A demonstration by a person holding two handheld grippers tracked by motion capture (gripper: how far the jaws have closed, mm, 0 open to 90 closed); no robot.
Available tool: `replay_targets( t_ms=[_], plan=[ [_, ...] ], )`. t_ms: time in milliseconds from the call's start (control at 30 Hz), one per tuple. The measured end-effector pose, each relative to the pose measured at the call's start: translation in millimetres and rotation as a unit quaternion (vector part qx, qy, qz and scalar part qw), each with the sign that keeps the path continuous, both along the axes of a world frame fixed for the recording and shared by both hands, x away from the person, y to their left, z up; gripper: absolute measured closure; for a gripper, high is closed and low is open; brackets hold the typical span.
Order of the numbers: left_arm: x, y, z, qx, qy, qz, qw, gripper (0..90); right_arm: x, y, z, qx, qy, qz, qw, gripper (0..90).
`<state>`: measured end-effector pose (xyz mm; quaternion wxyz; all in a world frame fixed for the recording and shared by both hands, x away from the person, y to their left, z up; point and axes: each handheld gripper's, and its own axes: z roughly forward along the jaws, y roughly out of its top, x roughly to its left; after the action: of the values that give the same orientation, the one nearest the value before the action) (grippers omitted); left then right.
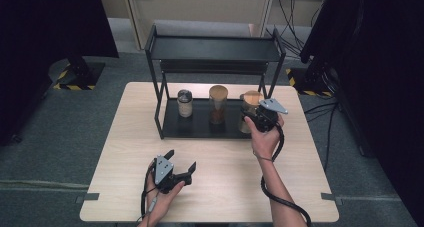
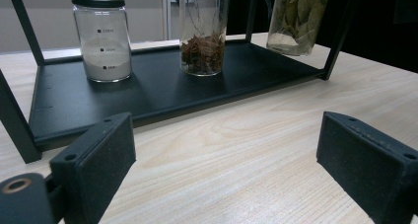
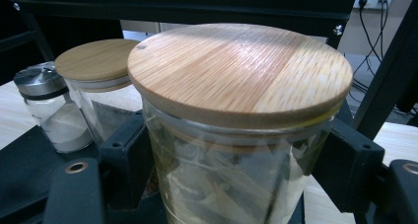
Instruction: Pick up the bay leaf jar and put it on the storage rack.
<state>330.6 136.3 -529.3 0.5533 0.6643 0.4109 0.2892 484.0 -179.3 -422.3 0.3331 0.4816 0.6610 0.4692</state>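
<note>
The left claw rests gaping and empty on the desk, while the right claw is clamped around the bay-leaf jar at the rack's lower-shelf right end, so next comes a steady lift clear of the frame.
</note>
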Motion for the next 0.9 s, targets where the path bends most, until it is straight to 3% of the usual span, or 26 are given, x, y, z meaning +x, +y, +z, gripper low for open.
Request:
replay_targets(
  t_ms=[900],
  plan=[
    [-0.7, -0.1, 0.1, -0.001, 0.001, -0.001, 1.0000, 7.1, 23.8, 8.1, 0.5, -0.005, 0.011, -0.007, 0.9999, 25.3]
  ],
)
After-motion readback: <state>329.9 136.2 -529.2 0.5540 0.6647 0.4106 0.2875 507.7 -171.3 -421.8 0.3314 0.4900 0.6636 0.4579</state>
